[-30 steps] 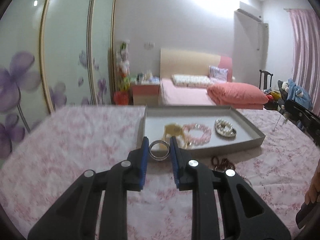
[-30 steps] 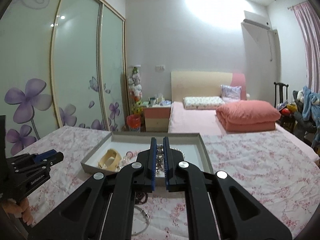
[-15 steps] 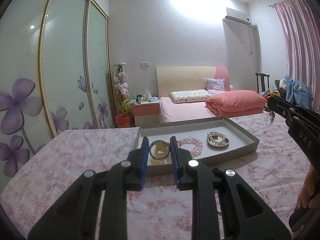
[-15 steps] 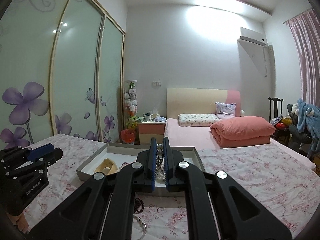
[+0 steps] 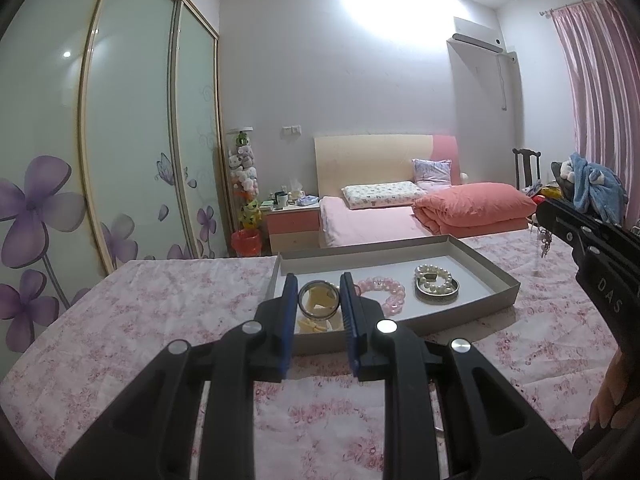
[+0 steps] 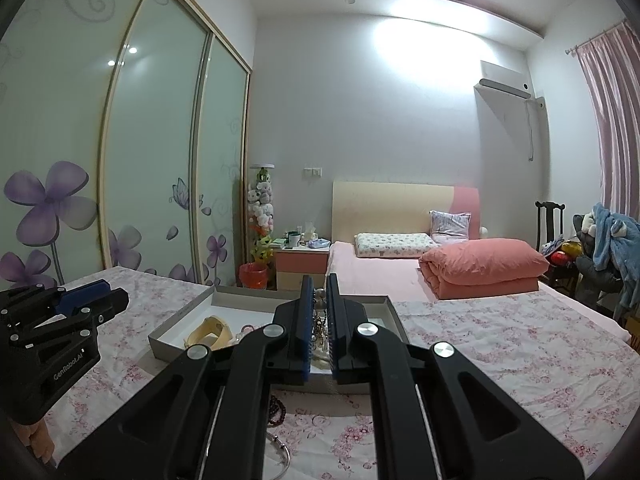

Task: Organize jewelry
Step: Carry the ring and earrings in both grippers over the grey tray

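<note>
So I'm counting four pieces sitting in the shallow grey cardboard tray point(image 5: 486, 260) just past my left gripper point(image 5: 319, 298): one cream-yellow bangle point(image 6: 210, 331), one pink beaded bracelet point(image 5: 382, 294), one white pearl bracelet point(image 5: 434, 280), and one silver bangle point(image 5: 437, 298) lying under the pearls. Two more are lying loose on the cloth below my right gripper point(image 6: 319, 322): one dark red beaded bracelet point(image 6: 277, 410) and one thin silver wire bangle point(image 6: 282, 454).

Everything's sitting on a pink floral tablecloth point(image 5: 160, 312) in a bedroom. Beyond both grippers I'm seeing a bed with a folded salmon quilt point(image 5: 474, 208); off to the left there are frosted wardrobe doors with purple flowers point(image 5: 40, 208), and to the right a pink curtain point(image 5: 596, 92).

My left gripper is pinching a silver metal ring bangle point(image 5: 319, 301) between its blue pads, jaws only a little apart, holding it upright in the air over the tray's near edge. My right gripper is clamping nearly fully closed on a dangly silver chain with beads point(image 6: 319, 320), which is hanging between its fingers in front of the tray.
</note>
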A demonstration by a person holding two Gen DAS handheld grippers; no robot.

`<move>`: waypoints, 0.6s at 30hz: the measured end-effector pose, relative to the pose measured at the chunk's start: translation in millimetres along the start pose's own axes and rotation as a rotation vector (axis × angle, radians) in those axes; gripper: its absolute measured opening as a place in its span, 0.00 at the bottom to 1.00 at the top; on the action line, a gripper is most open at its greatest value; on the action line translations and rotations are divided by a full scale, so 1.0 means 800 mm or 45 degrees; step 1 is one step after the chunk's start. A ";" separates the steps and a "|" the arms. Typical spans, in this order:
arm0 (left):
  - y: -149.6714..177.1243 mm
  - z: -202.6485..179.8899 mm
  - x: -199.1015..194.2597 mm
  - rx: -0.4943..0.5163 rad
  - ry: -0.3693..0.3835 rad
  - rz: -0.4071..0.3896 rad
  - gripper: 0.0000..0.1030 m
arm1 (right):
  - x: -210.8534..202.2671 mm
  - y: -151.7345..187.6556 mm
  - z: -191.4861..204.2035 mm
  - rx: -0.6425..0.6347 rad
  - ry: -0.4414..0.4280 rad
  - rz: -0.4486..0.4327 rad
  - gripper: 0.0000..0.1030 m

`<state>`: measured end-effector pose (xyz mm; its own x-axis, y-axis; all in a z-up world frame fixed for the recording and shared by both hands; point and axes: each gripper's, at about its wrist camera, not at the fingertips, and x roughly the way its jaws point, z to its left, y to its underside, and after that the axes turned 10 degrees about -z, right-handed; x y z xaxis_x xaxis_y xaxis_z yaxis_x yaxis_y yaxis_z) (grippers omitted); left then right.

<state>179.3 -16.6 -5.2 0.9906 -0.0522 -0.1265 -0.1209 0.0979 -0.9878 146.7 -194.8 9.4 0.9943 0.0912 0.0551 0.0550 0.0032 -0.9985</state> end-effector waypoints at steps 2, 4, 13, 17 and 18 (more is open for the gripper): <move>0.000 0.000 0.001 0.000 -0.001 -0.002 0.21 | 0.000 0.000 0.000 -0.001 -0.001 0.002 0.07; 0.000 0.001 0.001 0.000 -0.001 -0.001 0.21 | 0.000 0.000 0.000 0.000 -0.001 0.003 0.07; -0.001 0.001 0.002 -0.004 0.001 0.001 0.21 | 0.005 -0.002 -0.003 0.004 -0.009 0.013 0.07; -0.008 0.001 0.012 -0.010 -0.006 -0.012 0.21 | 0.018 -0.011 -0.004 -0.006 0.000 -0.006 0.07; -0.010 0.001 0.018 -0.012 -0.007 -0.015 0.21 | 0.022 -0.012 -0.004 -0.009 0.002 -0.008 0.07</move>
<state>194.3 -17.7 1.2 0.9923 -0.0478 -0.1144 -0.1099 0.0876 -0.9901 164.2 -196.5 20.0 0.9941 0.0895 0.0614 0.0619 -0.0031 -0.9981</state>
